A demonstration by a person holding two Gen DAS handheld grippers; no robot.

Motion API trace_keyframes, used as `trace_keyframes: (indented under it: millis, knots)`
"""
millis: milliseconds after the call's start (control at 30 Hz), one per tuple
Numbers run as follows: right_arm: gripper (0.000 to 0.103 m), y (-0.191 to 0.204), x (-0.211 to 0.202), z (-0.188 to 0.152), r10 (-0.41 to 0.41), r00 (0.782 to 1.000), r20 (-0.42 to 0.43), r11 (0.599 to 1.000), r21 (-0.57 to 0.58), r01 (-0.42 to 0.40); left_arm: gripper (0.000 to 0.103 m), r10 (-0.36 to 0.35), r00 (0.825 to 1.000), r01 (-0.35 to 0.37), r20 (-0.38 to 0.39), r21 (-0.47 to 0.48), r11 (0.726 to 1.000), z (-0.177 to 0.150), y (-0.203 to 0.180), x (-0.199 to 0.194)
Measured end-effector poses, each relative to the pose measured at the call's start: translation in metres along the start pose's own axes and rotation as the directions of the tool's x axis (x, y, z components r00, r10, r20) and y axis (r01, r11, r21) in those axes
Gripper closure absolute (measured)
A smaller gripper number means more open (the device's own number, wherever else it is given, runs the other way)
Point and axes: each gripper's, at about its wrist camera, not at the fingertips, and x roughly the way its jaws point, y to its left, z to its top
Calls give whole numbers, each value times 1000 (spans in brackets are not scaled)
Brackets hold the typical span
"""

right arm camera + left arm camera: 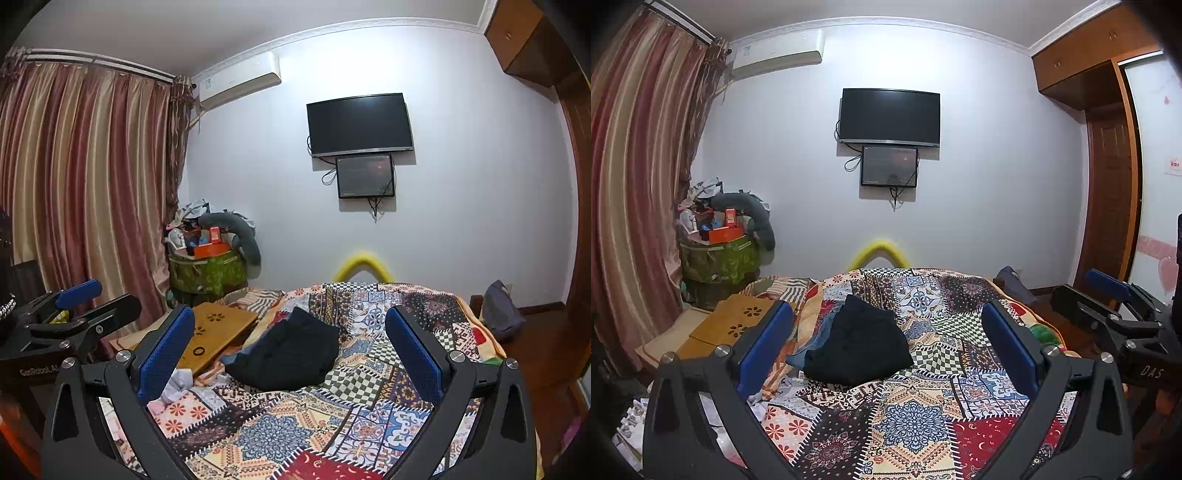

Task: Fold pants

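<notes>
A pair of black pants [860, 347] lies as a folded heap on the patchwork quilt [916, 417], partly covering a blue denim garment [812, 339]. My left gripper [886, 308] hovers over the near part of the bed, open and holding nothing, with the heap framed between its blue pads [764, 347]. In the right wrist view the black pants [288, 354] sit a little left of centre on the quilt [269, 435]. My right gripper [289, 310] is also open and holds nothing. Each gripper shows at the edge of the other's view, the right gripper [1108, 295] and the left gripper [85, 299].
A wooden lap desk [218, 332] rests on the bed's left side beside the pants. A green bag of clutter [207, 273] and striped curtains [81, 192] stand at left. A grey bag [502, 310] sits right of the bed, and a TV [360, 123] hangs on the wall.
</notes>
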Motion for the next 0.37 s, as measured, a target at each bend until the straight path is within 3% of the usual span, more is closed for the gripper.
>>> trace_keyframes:
  millis: [367]
  knots:
    - [1, 6, 1, 0, -1, 1000, 0, 1000, -9, 1, 0, 3, 1000, -3, -4, -26, 1000, -3, 7, -1]
